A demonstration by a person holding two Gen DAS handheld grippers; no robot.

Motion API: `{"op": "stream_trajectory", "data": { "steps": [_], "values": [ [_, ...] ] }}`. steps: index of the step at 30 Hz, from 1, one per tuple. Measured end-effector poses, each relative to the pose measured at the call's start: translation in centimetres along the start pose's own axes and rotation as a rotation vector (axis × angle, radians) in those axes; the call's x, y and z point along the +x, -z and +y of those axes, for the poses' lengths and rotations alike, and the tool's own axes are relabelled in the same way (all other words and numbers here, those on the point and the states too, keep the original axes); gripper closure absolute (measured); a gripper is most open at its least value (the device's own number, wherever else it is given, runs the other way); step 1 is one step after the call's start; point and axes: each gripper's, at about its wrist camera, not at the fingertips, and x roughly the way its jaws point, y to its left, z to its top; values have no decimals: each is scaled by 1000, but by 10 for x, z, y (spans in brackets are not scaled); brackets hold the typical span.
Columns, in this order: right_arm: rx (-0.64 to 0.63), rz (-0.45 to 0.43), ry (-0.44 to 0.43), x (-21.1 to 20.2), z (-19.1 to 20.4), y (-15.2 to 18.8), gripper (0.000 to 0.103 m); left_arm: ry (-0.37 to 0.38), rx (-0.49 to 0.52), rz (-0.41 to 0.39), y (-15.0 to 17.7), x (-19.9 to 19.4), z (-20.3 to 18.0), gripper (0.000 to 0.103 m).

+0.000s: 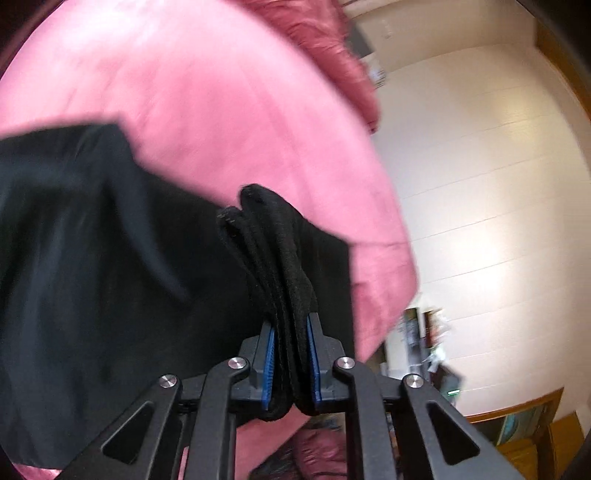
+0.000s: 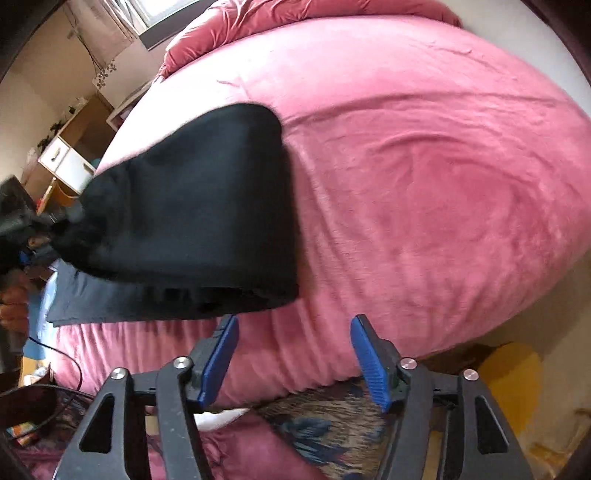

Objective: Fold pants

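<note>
The black pants [image 2: 192, 206] lie folded over on the pink bed cover [image 2: 424, 177], with one end lifted toward the left. In the left wrist view my left gripper [image 1: 290, 325] is shut on a bunched, thick edge of the pants [image 1: 273, 258], and the rest of the cloth [image 1: 92, 258] spreads to the left. My right gripper [image 2: 293, 325] is open and empty, just in front of the near folded edge of the pants. My left gripper shows blurred at the far left of the right wrist view [image 2: 22, 221].
The pink bed fills most of both views, with a rumpled pink duvet [image 2: 280, 14] at its far end. A wooden cabinet with white drawers [image 2: 70, 155] stands left of the bed. A patterned rug [image 2: 325, 424] and a yellow object [image 2: 513, 380] lie on the floor below.
</note>
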Motion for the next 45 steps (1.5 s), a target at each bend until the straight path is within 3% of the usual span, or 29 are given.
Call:
{"op": "stream_trajectory", "data": {
  "steps": [3, 8, 10, 12, 18, 20, 22, 25, 28, 29, 34, 36, 39, 45],
  "values": [
    [-16, -19, -1, 8, 16, -7, 30, 49, 52, -39, -8, -18, -26, 88],
    [34, -73, 36, 27, 31, -19, 32, 82, 100, -62, -4, -32, -39, 89],
    [67, -113, 132, 29, 27, -21, 34, 59, 98, -73, -5, -38, -33, 89],
    [115, -93, 131, 35, 17, -20, 34, 27, 79, -66, 9, -34, -17, 89],
    [70, -36, 168, 54, 19, -12, 32, -154, -84, 39, 36, -10, 70, 90],
    [55, -28, 170, 57, 22, -14, 30, -192, -97, 57, 44, -5, 83, 90],
    [32, -7, 165, 58, 26, -15, 29, -173, -115, 39, 47, -5, 88, 90],
    [-11, 63, 137, 54, 27, -16, 28, -203, -70, 40, 44, -8, 78, 90],
    [-87, 78, 112, 29, 26, -16, 32, -235, -20, 43, 45, -7, 72, 89],
    [-95, 63, 100, 19, 26, -18, 37, -237, -19, 41, 46, -6, 74, 89],
    [-158, -87, -8, -16, 58, -57, 52, -280, 40, 21, 51, 3, 59, 89],
    [-210, -111, -44, -6, 80, -74, 58, -297, 63, 12, 52, 4, 51, 89],
    [-274, -124, -44, 23, 116, -98, 59, -324, 105, 5, 48, 10, 48, 89],
    [-216, -42, 97, 92, 128, -132, 62, -365, 134, -6, 47, 21, 47, 89]
  ]
}}
